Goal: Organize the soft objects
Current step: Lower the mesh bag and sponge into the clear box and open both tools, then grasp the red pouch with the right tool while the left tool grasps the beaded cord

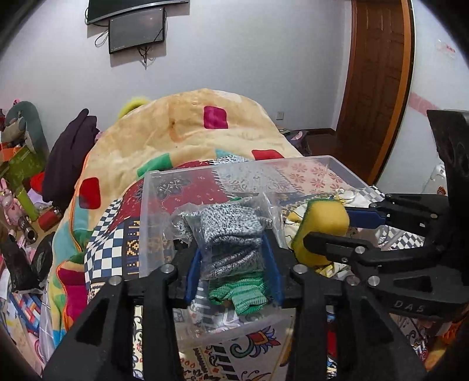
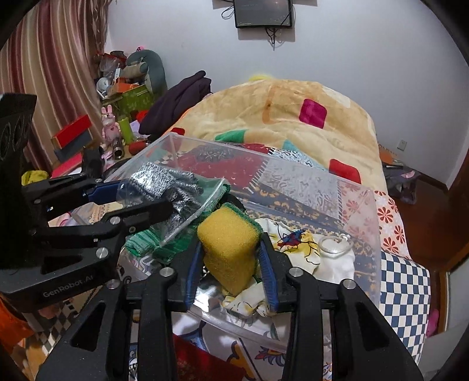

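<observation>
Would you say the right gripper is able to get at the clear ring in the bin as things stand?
Probably not yet: the right gripper is shut on the sponge, so it has no free grasp. The way itself looks open, since the ring lies uncovered on the white cloth just to the sponge's right.

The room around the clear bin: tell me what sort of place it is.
Most likely a lived-in bedroom. A bed heaped with a patchwork blanket fills the middle, a striped curtain hangs beside a cluttered side table, and a small screen is mounted on the wall.
</observation>
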`<state>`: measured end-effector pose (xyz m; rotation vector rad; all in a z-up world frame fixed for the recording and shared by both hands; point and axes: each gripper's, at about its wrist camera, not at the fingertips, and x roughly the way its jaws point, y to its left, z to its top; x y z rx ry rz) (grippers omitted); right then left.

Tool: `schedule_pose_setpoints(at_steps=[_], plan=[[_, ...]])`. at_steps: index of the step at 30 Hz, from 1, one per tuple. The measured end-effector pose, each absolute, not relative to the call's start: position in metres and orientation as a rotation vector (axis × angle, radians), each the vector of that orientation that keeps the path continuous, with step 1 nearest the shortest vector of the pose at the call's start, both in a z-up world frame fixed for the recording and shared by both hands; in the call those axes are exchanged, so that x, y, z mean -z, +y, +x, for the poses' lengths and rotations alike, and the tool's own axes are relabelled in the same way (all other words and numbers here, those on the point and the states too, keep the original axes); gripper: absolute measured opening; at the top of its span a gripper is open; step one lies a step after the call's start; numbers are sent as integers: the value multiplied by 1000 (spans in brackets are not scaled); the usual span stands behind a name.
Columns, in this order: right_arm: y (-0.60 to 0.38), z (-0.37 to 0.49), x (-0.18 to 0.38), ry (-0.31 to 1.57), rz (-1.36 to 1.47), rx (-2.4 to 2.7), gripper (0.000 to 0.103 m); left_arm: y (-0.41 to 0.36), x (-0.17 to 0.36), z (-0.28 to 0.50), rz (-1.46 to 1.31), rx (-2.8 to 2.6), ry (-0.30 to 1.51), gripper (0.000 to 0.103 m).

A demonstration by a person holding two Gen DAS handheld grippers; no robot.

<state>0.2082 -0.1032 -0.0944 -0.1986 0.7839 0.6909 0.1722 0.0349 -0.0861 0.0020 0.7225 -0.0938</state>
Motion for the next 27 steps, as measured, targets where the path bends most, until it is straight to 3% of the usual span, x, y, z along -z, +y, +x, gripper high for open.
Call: schedule_pose_setpoints(at_steps=[1, 4, 8, 13, 20, 27], plan=[[-104, 208, 93, 786, -196, -689, 43, 35, 85, 171, -5, 95, 724, 50], [-109, 205, 89, 776, -195, -673, 57, 37, 78, 164, -9, 95, 708, 55], [-118, 197, 78, 751, -182, -664, 62, 38, 65, 148, -8, 87, 670, 64], [-134, 180, 59, 688, -166, -626, 81, 42, 48, 123, -13, 71, 615, 76], [-150, 158, 62, 717, -142, -642, 83, 38, 49, 93, -20, 85, 622, 88], [-142, 147, 107, 871, -157, -700, 83, 24, 83, 74, 2, 126, 731, 88]])
